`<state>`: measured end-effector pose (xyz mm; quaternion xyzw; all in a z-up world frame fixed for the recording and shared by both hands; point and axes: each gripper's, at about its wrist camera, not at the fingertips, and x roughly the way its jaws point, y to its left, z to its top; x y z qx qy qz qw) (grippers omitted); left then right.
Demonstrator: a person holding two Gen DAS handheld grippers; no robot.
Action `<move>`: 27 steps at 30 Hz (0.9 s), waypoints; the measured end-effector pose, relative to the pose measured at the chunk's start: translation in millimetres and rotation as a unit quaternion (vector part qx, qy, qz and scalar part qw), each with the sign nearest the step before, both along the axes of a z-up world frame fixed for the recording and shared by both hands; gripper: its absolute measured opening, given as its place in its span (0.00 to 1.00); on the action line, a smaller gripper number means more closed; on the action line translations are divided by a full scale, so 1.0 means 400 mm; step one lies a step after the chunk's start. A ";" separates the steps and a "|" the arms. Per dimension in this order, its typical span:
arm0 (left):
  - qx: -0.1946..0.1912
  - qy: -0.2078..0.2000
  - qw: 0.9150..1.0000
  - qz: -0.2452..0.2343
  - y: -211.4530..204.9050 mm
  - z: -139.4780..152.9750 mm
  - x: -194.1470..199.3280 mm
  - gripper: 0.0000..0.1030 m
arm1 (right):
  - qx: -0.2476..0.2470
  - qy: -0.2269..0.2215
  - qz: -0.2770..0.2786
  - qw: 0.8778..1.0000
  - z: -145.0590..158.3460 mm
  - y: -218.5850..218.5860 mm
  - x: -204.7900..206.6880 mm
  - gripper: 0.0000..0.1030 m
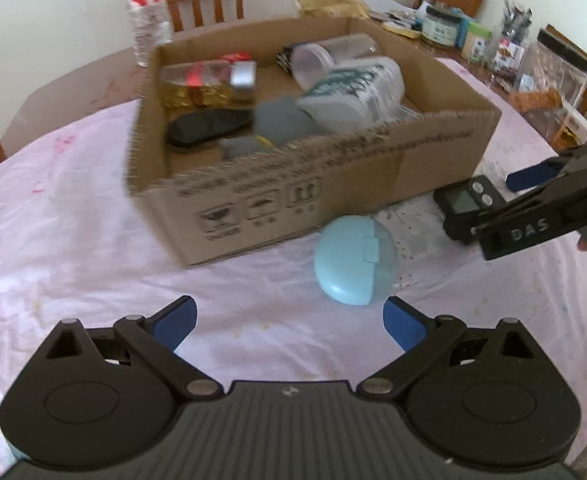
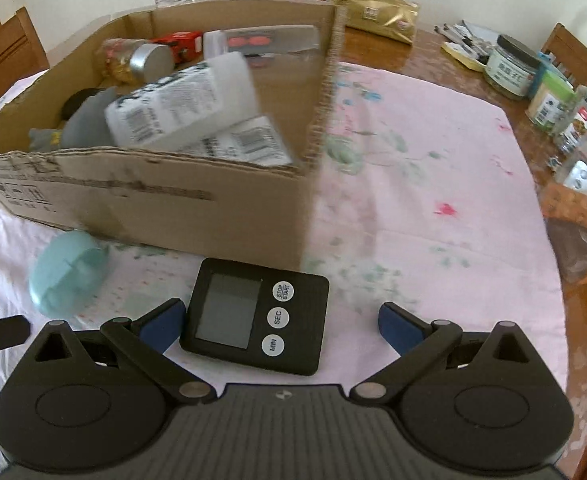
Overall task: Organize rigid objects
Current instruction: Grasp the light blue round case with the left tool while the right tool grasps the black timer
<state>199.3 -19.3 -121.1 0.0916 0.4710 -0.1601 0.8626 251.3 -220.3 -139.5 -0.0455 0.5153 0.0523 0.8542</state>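
On the worktop (image 2: 433,208), spread with a pink paint-stained cloth, stands an open cardboard box (image 1: 293,184) already holding a jumble of things: a white labelled bottle (image 2: 173,108) lying on its side, a gold-wrapped jar with a silver lid (image 2: 149,62), a clear plastic cup (image 1: 325,58), a grey soft-looking lump (image 1: 281,120) and a dark oblong object (image 1: 209,124) that motion blur makes hard to identify. Just outside the box's near wall lies a round light-blue case (image 1: 353,260), resting on the cloth with its hinge tab facing right. The left tongs (image 1: 289,320) are spread wide and empty, hovering just short of that case. To the right of the case, a black digital timer (image 2: 253,316) lies flat, screen up, close to the box's corner. The right tongs (image 2: 281,320) are also spread wide, their blue-padded fingers (image 2: 161,324) flanking the timer without clearly clamping it. Jars and packets crowd the worktop's far right edge.
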 end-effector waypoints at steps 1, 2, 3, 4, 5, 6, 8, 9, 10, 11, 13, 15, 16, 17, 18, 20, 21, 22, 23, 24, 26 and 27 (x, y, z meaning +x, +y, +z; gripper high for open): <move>0.000 0.001 1.000 -0.005 -0.011 -0.007 0.003 0.96 | 0.000 -0.001 0.004 1.000 0.000 -0.006 -0.001 1.00; 0.002 0.000 1.000 -0.008 -0.020 -0.013 0.006 0.96 | 0.000 -0.002 0.009 1.000 0.001 -0.010 -0.009 1.00; 0.003 0.000 1.000 -0.009 -0.027 -0.017 0.008 0.96 | 0.000 -0.003 0.013 1.000 0.000 -0.012 -0.009 1.00; 0.006 0.002 1.000 -0.010 -0.036 -0.022 0.012 0.96 | 0.001 -0.005 0.018 1.000 0.000 -0.015 -0.011 1.00; 0.008 0.004 1.000 -0.011 -0.043 -0.026 0.016 0.96 | 0.001 -0.007 0.022 1.000 -0.001 -0.015 -0.009 1.00; 0.008 0.004 1.000 -0.012 -0.049 -0.030 0.019 0.97 | 0.001 -0.007 0.026 1.000 0.000 -0.017 -0.011 1.00; 0.003 0.002 1.000 -0.010 -0.054 -0.034 0.024 0.97 | 0.002 -0.009 0.034 0.999 -0.002 -0.025 -0.012 1.00; 0.000 0.003 1.000 -0.007 -0.056 -0.035 0.028 0.97 | 0.002 -0.010 0.038 0.999 -0.002 -0.028 -0.017 1.00; -0.003 0.002 1.000 -0.004 -0.057 -0.035 0.031 0.97 | 0.003 -0.010 0.044 0.999 -0.002 -0.031 -0.020 1.00; -0.003 0.000 1.000 -0.002 -0.060 -0.036 0.035 0.97 | 0.003 -0.010 0.047 0.999 0.000 -0.035 -0.022 1.00; -0.004 -0.001 1.000 0.000 -0.066 -0.035 0.040 0.97 | 0.003 -0.010 0.054 0.998 0.001 -0.038 -0.027 1.00; -0.004 -0.002 1.000 0.001 -0.071 -0.035 0.045 0.97 | 0.004 -0.011 0.059 0.998 0.002 -0.041 -0.029 1.00; -0.004 -0.002 1.000 0.002 -0.074 -0.035 0.049 0.97 | 0.004 -0.012 0.061 0.998 0.002 -0.043 -0.030 1.00; -0.004 -0.002 1.000 0.003 -0.077 -0.034 0.049 0.97 | 0.004 -0.012 0.063 0.998 0.001 -0.044 -0.030 1.00; -0.005 -0.002 1.000 0.002 -0.080 -0.034 0.050 0.96 | 0.004 -0.013 0.065 0.998 0.001 -0.045 -0.030 1.00; -0.008 -0.002 1.000 0.004 -0.084 -0.032 0.049 0.94 | 0.005 -0.014 0.065 0.998 0.001 -0.045 -0.033 1.00; -0.008 -0.003 1.000 0.004 -0.086 -0.031 0.049 0.91 | 0.005 -0.015 0.065 0.998 0.000 -0.045 -0.032 1.00; -0.009 -0.005 1.000 0.003 -0.088 -0.029 0.048 0.89 | 0.005 -0.015 0.065 0.998 0.000 -0.045 -0.032 1.00; -0.009 -0.006 1.000 0.002 -0.090 -0.027 0.047 0.86 | 0.005 -0.015 0.066 0.998 0.000 -0.045 -0.032 1.00; -0.010 -0.007 1.000 0.001 -0.093 -0.027 0.048 0.83 | 0.005 -0.016 0.066 0.998 -0.001 -0.045 -0.032 1.00; -0.011 -0.009 1.000 -0.002 -0.097 -0.025 0.047 0.78 | 0.005 -0.018 0.066 0.998 -0.001 -0.046 -0.033 1.00; -0.011 -0.009 1.000 -0.002 -0.099 -0.024 0.047 0.75 | 0.005 -0.018 0.066 0.998 -0.001 -0.045 -0.034 1.00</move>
